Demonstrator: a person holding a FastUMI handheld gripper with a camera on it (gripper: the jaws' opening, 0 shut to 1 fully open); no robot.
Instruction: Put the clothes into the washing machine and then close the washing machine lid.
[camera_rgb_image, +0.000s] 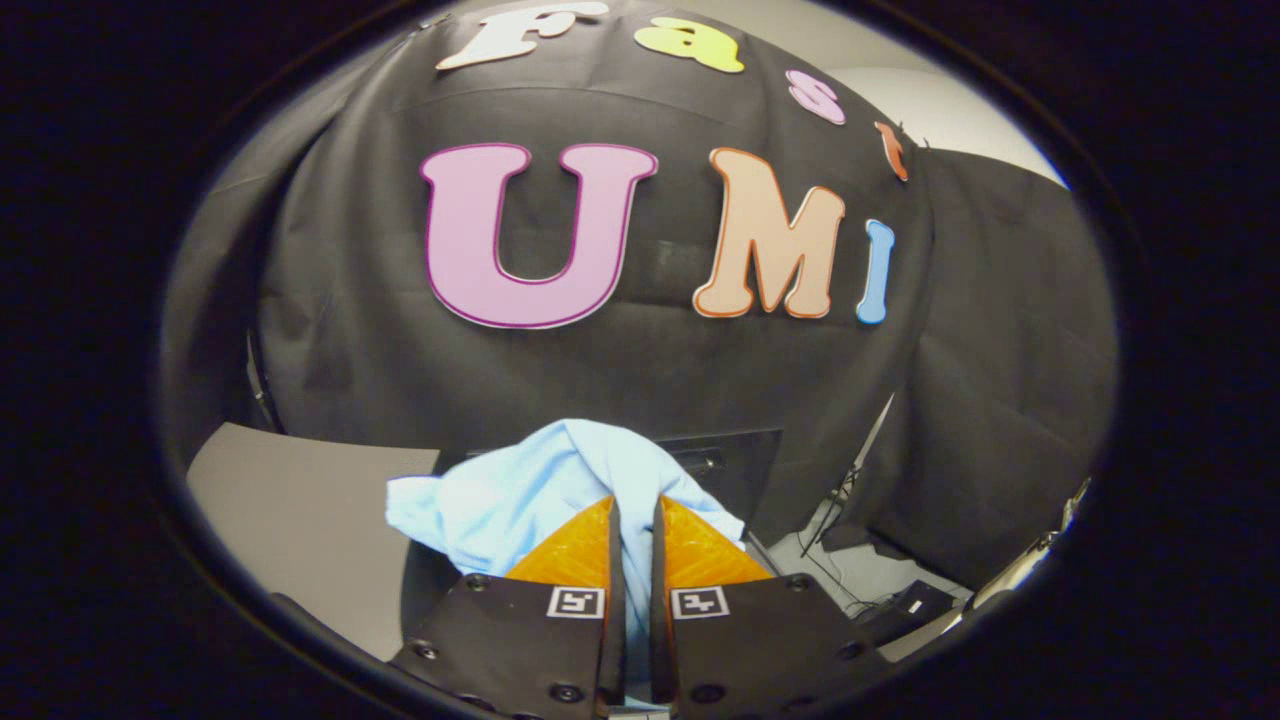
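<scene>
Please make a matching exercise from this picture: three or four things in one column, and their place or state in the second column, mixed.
Things:
1. claw
2. light blue garment
3. grey board
4. black cables

Place or state:
A. lies flat beside the garment
B. on the floor under the hanging cloth
C. shut, both fingers pressing fabric
D. bunched up, pinched between the fingers

Pairs: 1-C, 2-D, 3-A, 4-B

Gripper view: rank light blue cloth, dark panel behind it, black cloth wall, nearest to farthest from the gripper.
1. Light blue cloth: pinched between the fingers of the gripper, bunched up just ahead of them.
2. Dark panel: right behind the cloth, slightly to the right.
3. Black cloth wall: farthest, rising beyond both.
</scene>
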